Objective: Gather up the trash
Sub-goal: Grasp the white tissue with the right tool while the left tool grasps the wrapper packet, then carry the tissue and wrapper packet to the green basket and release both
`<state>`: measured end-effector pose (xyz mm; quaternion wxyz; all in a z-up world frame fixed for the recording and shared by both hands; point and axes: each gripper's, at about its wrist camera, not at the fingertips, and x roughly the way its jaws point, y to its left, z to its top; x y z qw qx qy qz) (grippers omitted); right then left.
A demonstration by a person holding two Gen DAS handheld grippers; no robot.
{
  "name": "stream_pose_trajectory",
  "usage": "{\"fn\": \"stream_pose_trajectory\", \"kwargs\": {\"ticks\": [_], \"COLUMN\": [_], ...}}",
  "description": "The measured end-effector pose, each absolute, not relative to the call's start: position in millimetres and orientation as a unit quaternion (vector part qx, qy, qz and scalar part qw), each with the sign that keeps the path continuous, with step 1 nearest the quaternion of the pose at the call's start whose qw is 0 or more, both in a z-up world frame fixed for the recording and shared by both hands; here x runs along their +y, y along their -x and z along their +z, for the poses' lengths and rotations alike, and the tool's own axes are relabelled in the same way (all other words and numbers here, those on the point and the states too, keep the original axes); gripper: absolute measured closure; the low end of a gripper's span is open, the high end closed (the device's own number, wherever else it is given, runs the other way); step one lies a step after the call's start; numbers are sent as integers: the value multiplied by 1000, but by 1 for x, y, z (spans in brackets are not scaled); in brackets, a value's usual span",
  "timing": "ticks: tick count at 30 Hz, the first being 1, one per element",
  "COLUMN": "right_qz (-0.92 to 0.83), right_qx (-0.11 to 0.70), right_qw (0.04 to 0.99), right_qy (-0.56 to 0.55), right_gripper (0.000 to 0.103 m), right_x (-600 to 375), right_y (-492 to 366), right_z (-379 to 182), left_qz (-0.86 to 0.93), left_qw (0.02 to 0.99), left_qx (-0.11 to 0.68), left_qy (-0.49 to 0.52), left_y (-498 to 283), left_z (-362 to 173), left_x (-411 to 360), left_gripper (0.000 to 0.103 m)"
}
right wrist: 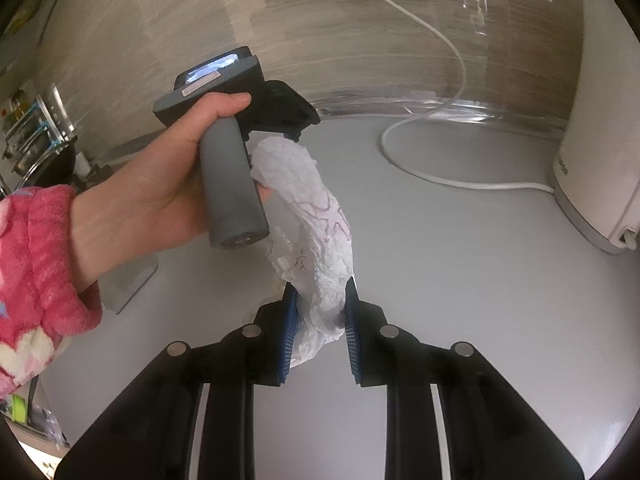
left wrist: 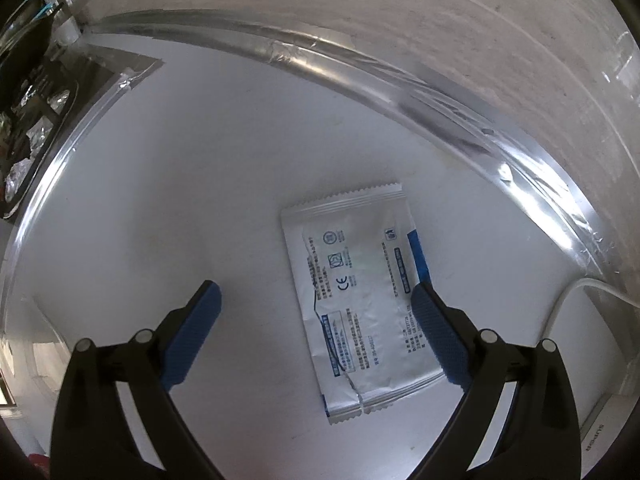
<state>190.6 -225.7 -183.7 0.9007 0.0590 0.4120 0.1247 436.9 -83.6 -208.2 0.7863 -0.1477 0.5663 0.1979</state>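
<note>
Between the spread blue pads of the left gripper point(left wrist: 316, 300), a flat white sachet point(left wrist: 360, 300) lies on the pale grey counter point(left wrist: 180, 200); its long side runs from about 11 o'clock to 5 o'clock, its right edge touching or passing under the right pad point(left wrist: 440, 340), while the left pad sits well apart at 9 o'clock; the fingers are released and grasp nothing. Bare counter opens toward 10 o'clock; a strip of silver tape point(left wrist: 400, 80) marks the counter's back edge from 11 to 3 o'clock, with the wall just behind. The sachet carries blue print, of which only a CE mark is legible; the rest is too small to read.

Seen from the right wrist, the right gripper point(right wrist: 320, 320) is clenched on a crumpled white paper point(right wrist: 320, 220), which arches up toward 12 o'clock; a hand point(right wrist: 160, 184) in a pink fleece sleeve point(right wrist: 36, 264) grips the grey handle point(right wrist: 232, 184) at 10 o'clock; a white cable point(right wrist: 440, 176) curls at 2 o'clock toward a white appliance point(right wrist: 592, 140).
</note>
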Motion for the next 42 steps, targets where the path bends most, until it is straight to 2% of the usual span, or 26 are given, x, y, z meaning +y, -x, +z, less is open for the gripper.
{"fn": "stream_pose_trajectory", "kwargs": {"ticks": [1, 3, 5, 6, 7, 8, 11, 13, 17, 24, 34, 42], "right_qz": [122, 119, 115, 114, 113, 112, 112, 112, 111, 114, 136, 187], "right_qx": [412, 411, 409, 409, 408, 408, 408, 408, 406, 401, 408, 431], "right_qw": [901, 902, 903, 903, 903, 903, 904, 904, 905, 907, 902, 882], "right_qy": [-60, -63, -66, -67, -68, -69, -69, -67, -65, -60, -43, -31], "right_gripper": [80, 80, 80, 80, 80, 80, 80, 80, 80, 80, 80, 80], "right_x": [-226, -228, -229, -229, -230, -229, -228, -226, -223, -217, -172, -114], "right_y": [-190, -190, -189, -188, -188, -187, -184, -183, -180, -170, -112, -38], "right_z": [-183, -182, -181, -181, -181, -181, -180, -180, -177, -168, -150, -137], "left_qz": [195, 184, 161, 154, 147, 145, 128, 119, 88, 41, 2, -7], "left_qw": [788, 798, 808, 809, 809, 810, 815, 818, 823, 845, 871, 877], "left_qx": [565, 559, 554, 556, 558, 557, 556, 555, 555, 530, 488, 479], "left_qy": [145, 135, 118, 113, 114, 114, 103, 94, 87, 69, 51, 31], "left_y": [-437, -437, -435, -435, -434, -432, -427, -420, -406, -347, -210, -92], "left_z": [-208, -206, -200, -198, -197, -196, -195, -192, -184, -153, -86, -75], "left_x": [-85, -90, -99, -101, -102, -102, -102, -103, -100, -68, -4, 59], "left_gripper": [14, 28, 59, 64, 76, 81, 87, 96, 99, 100, 100, 100]}}
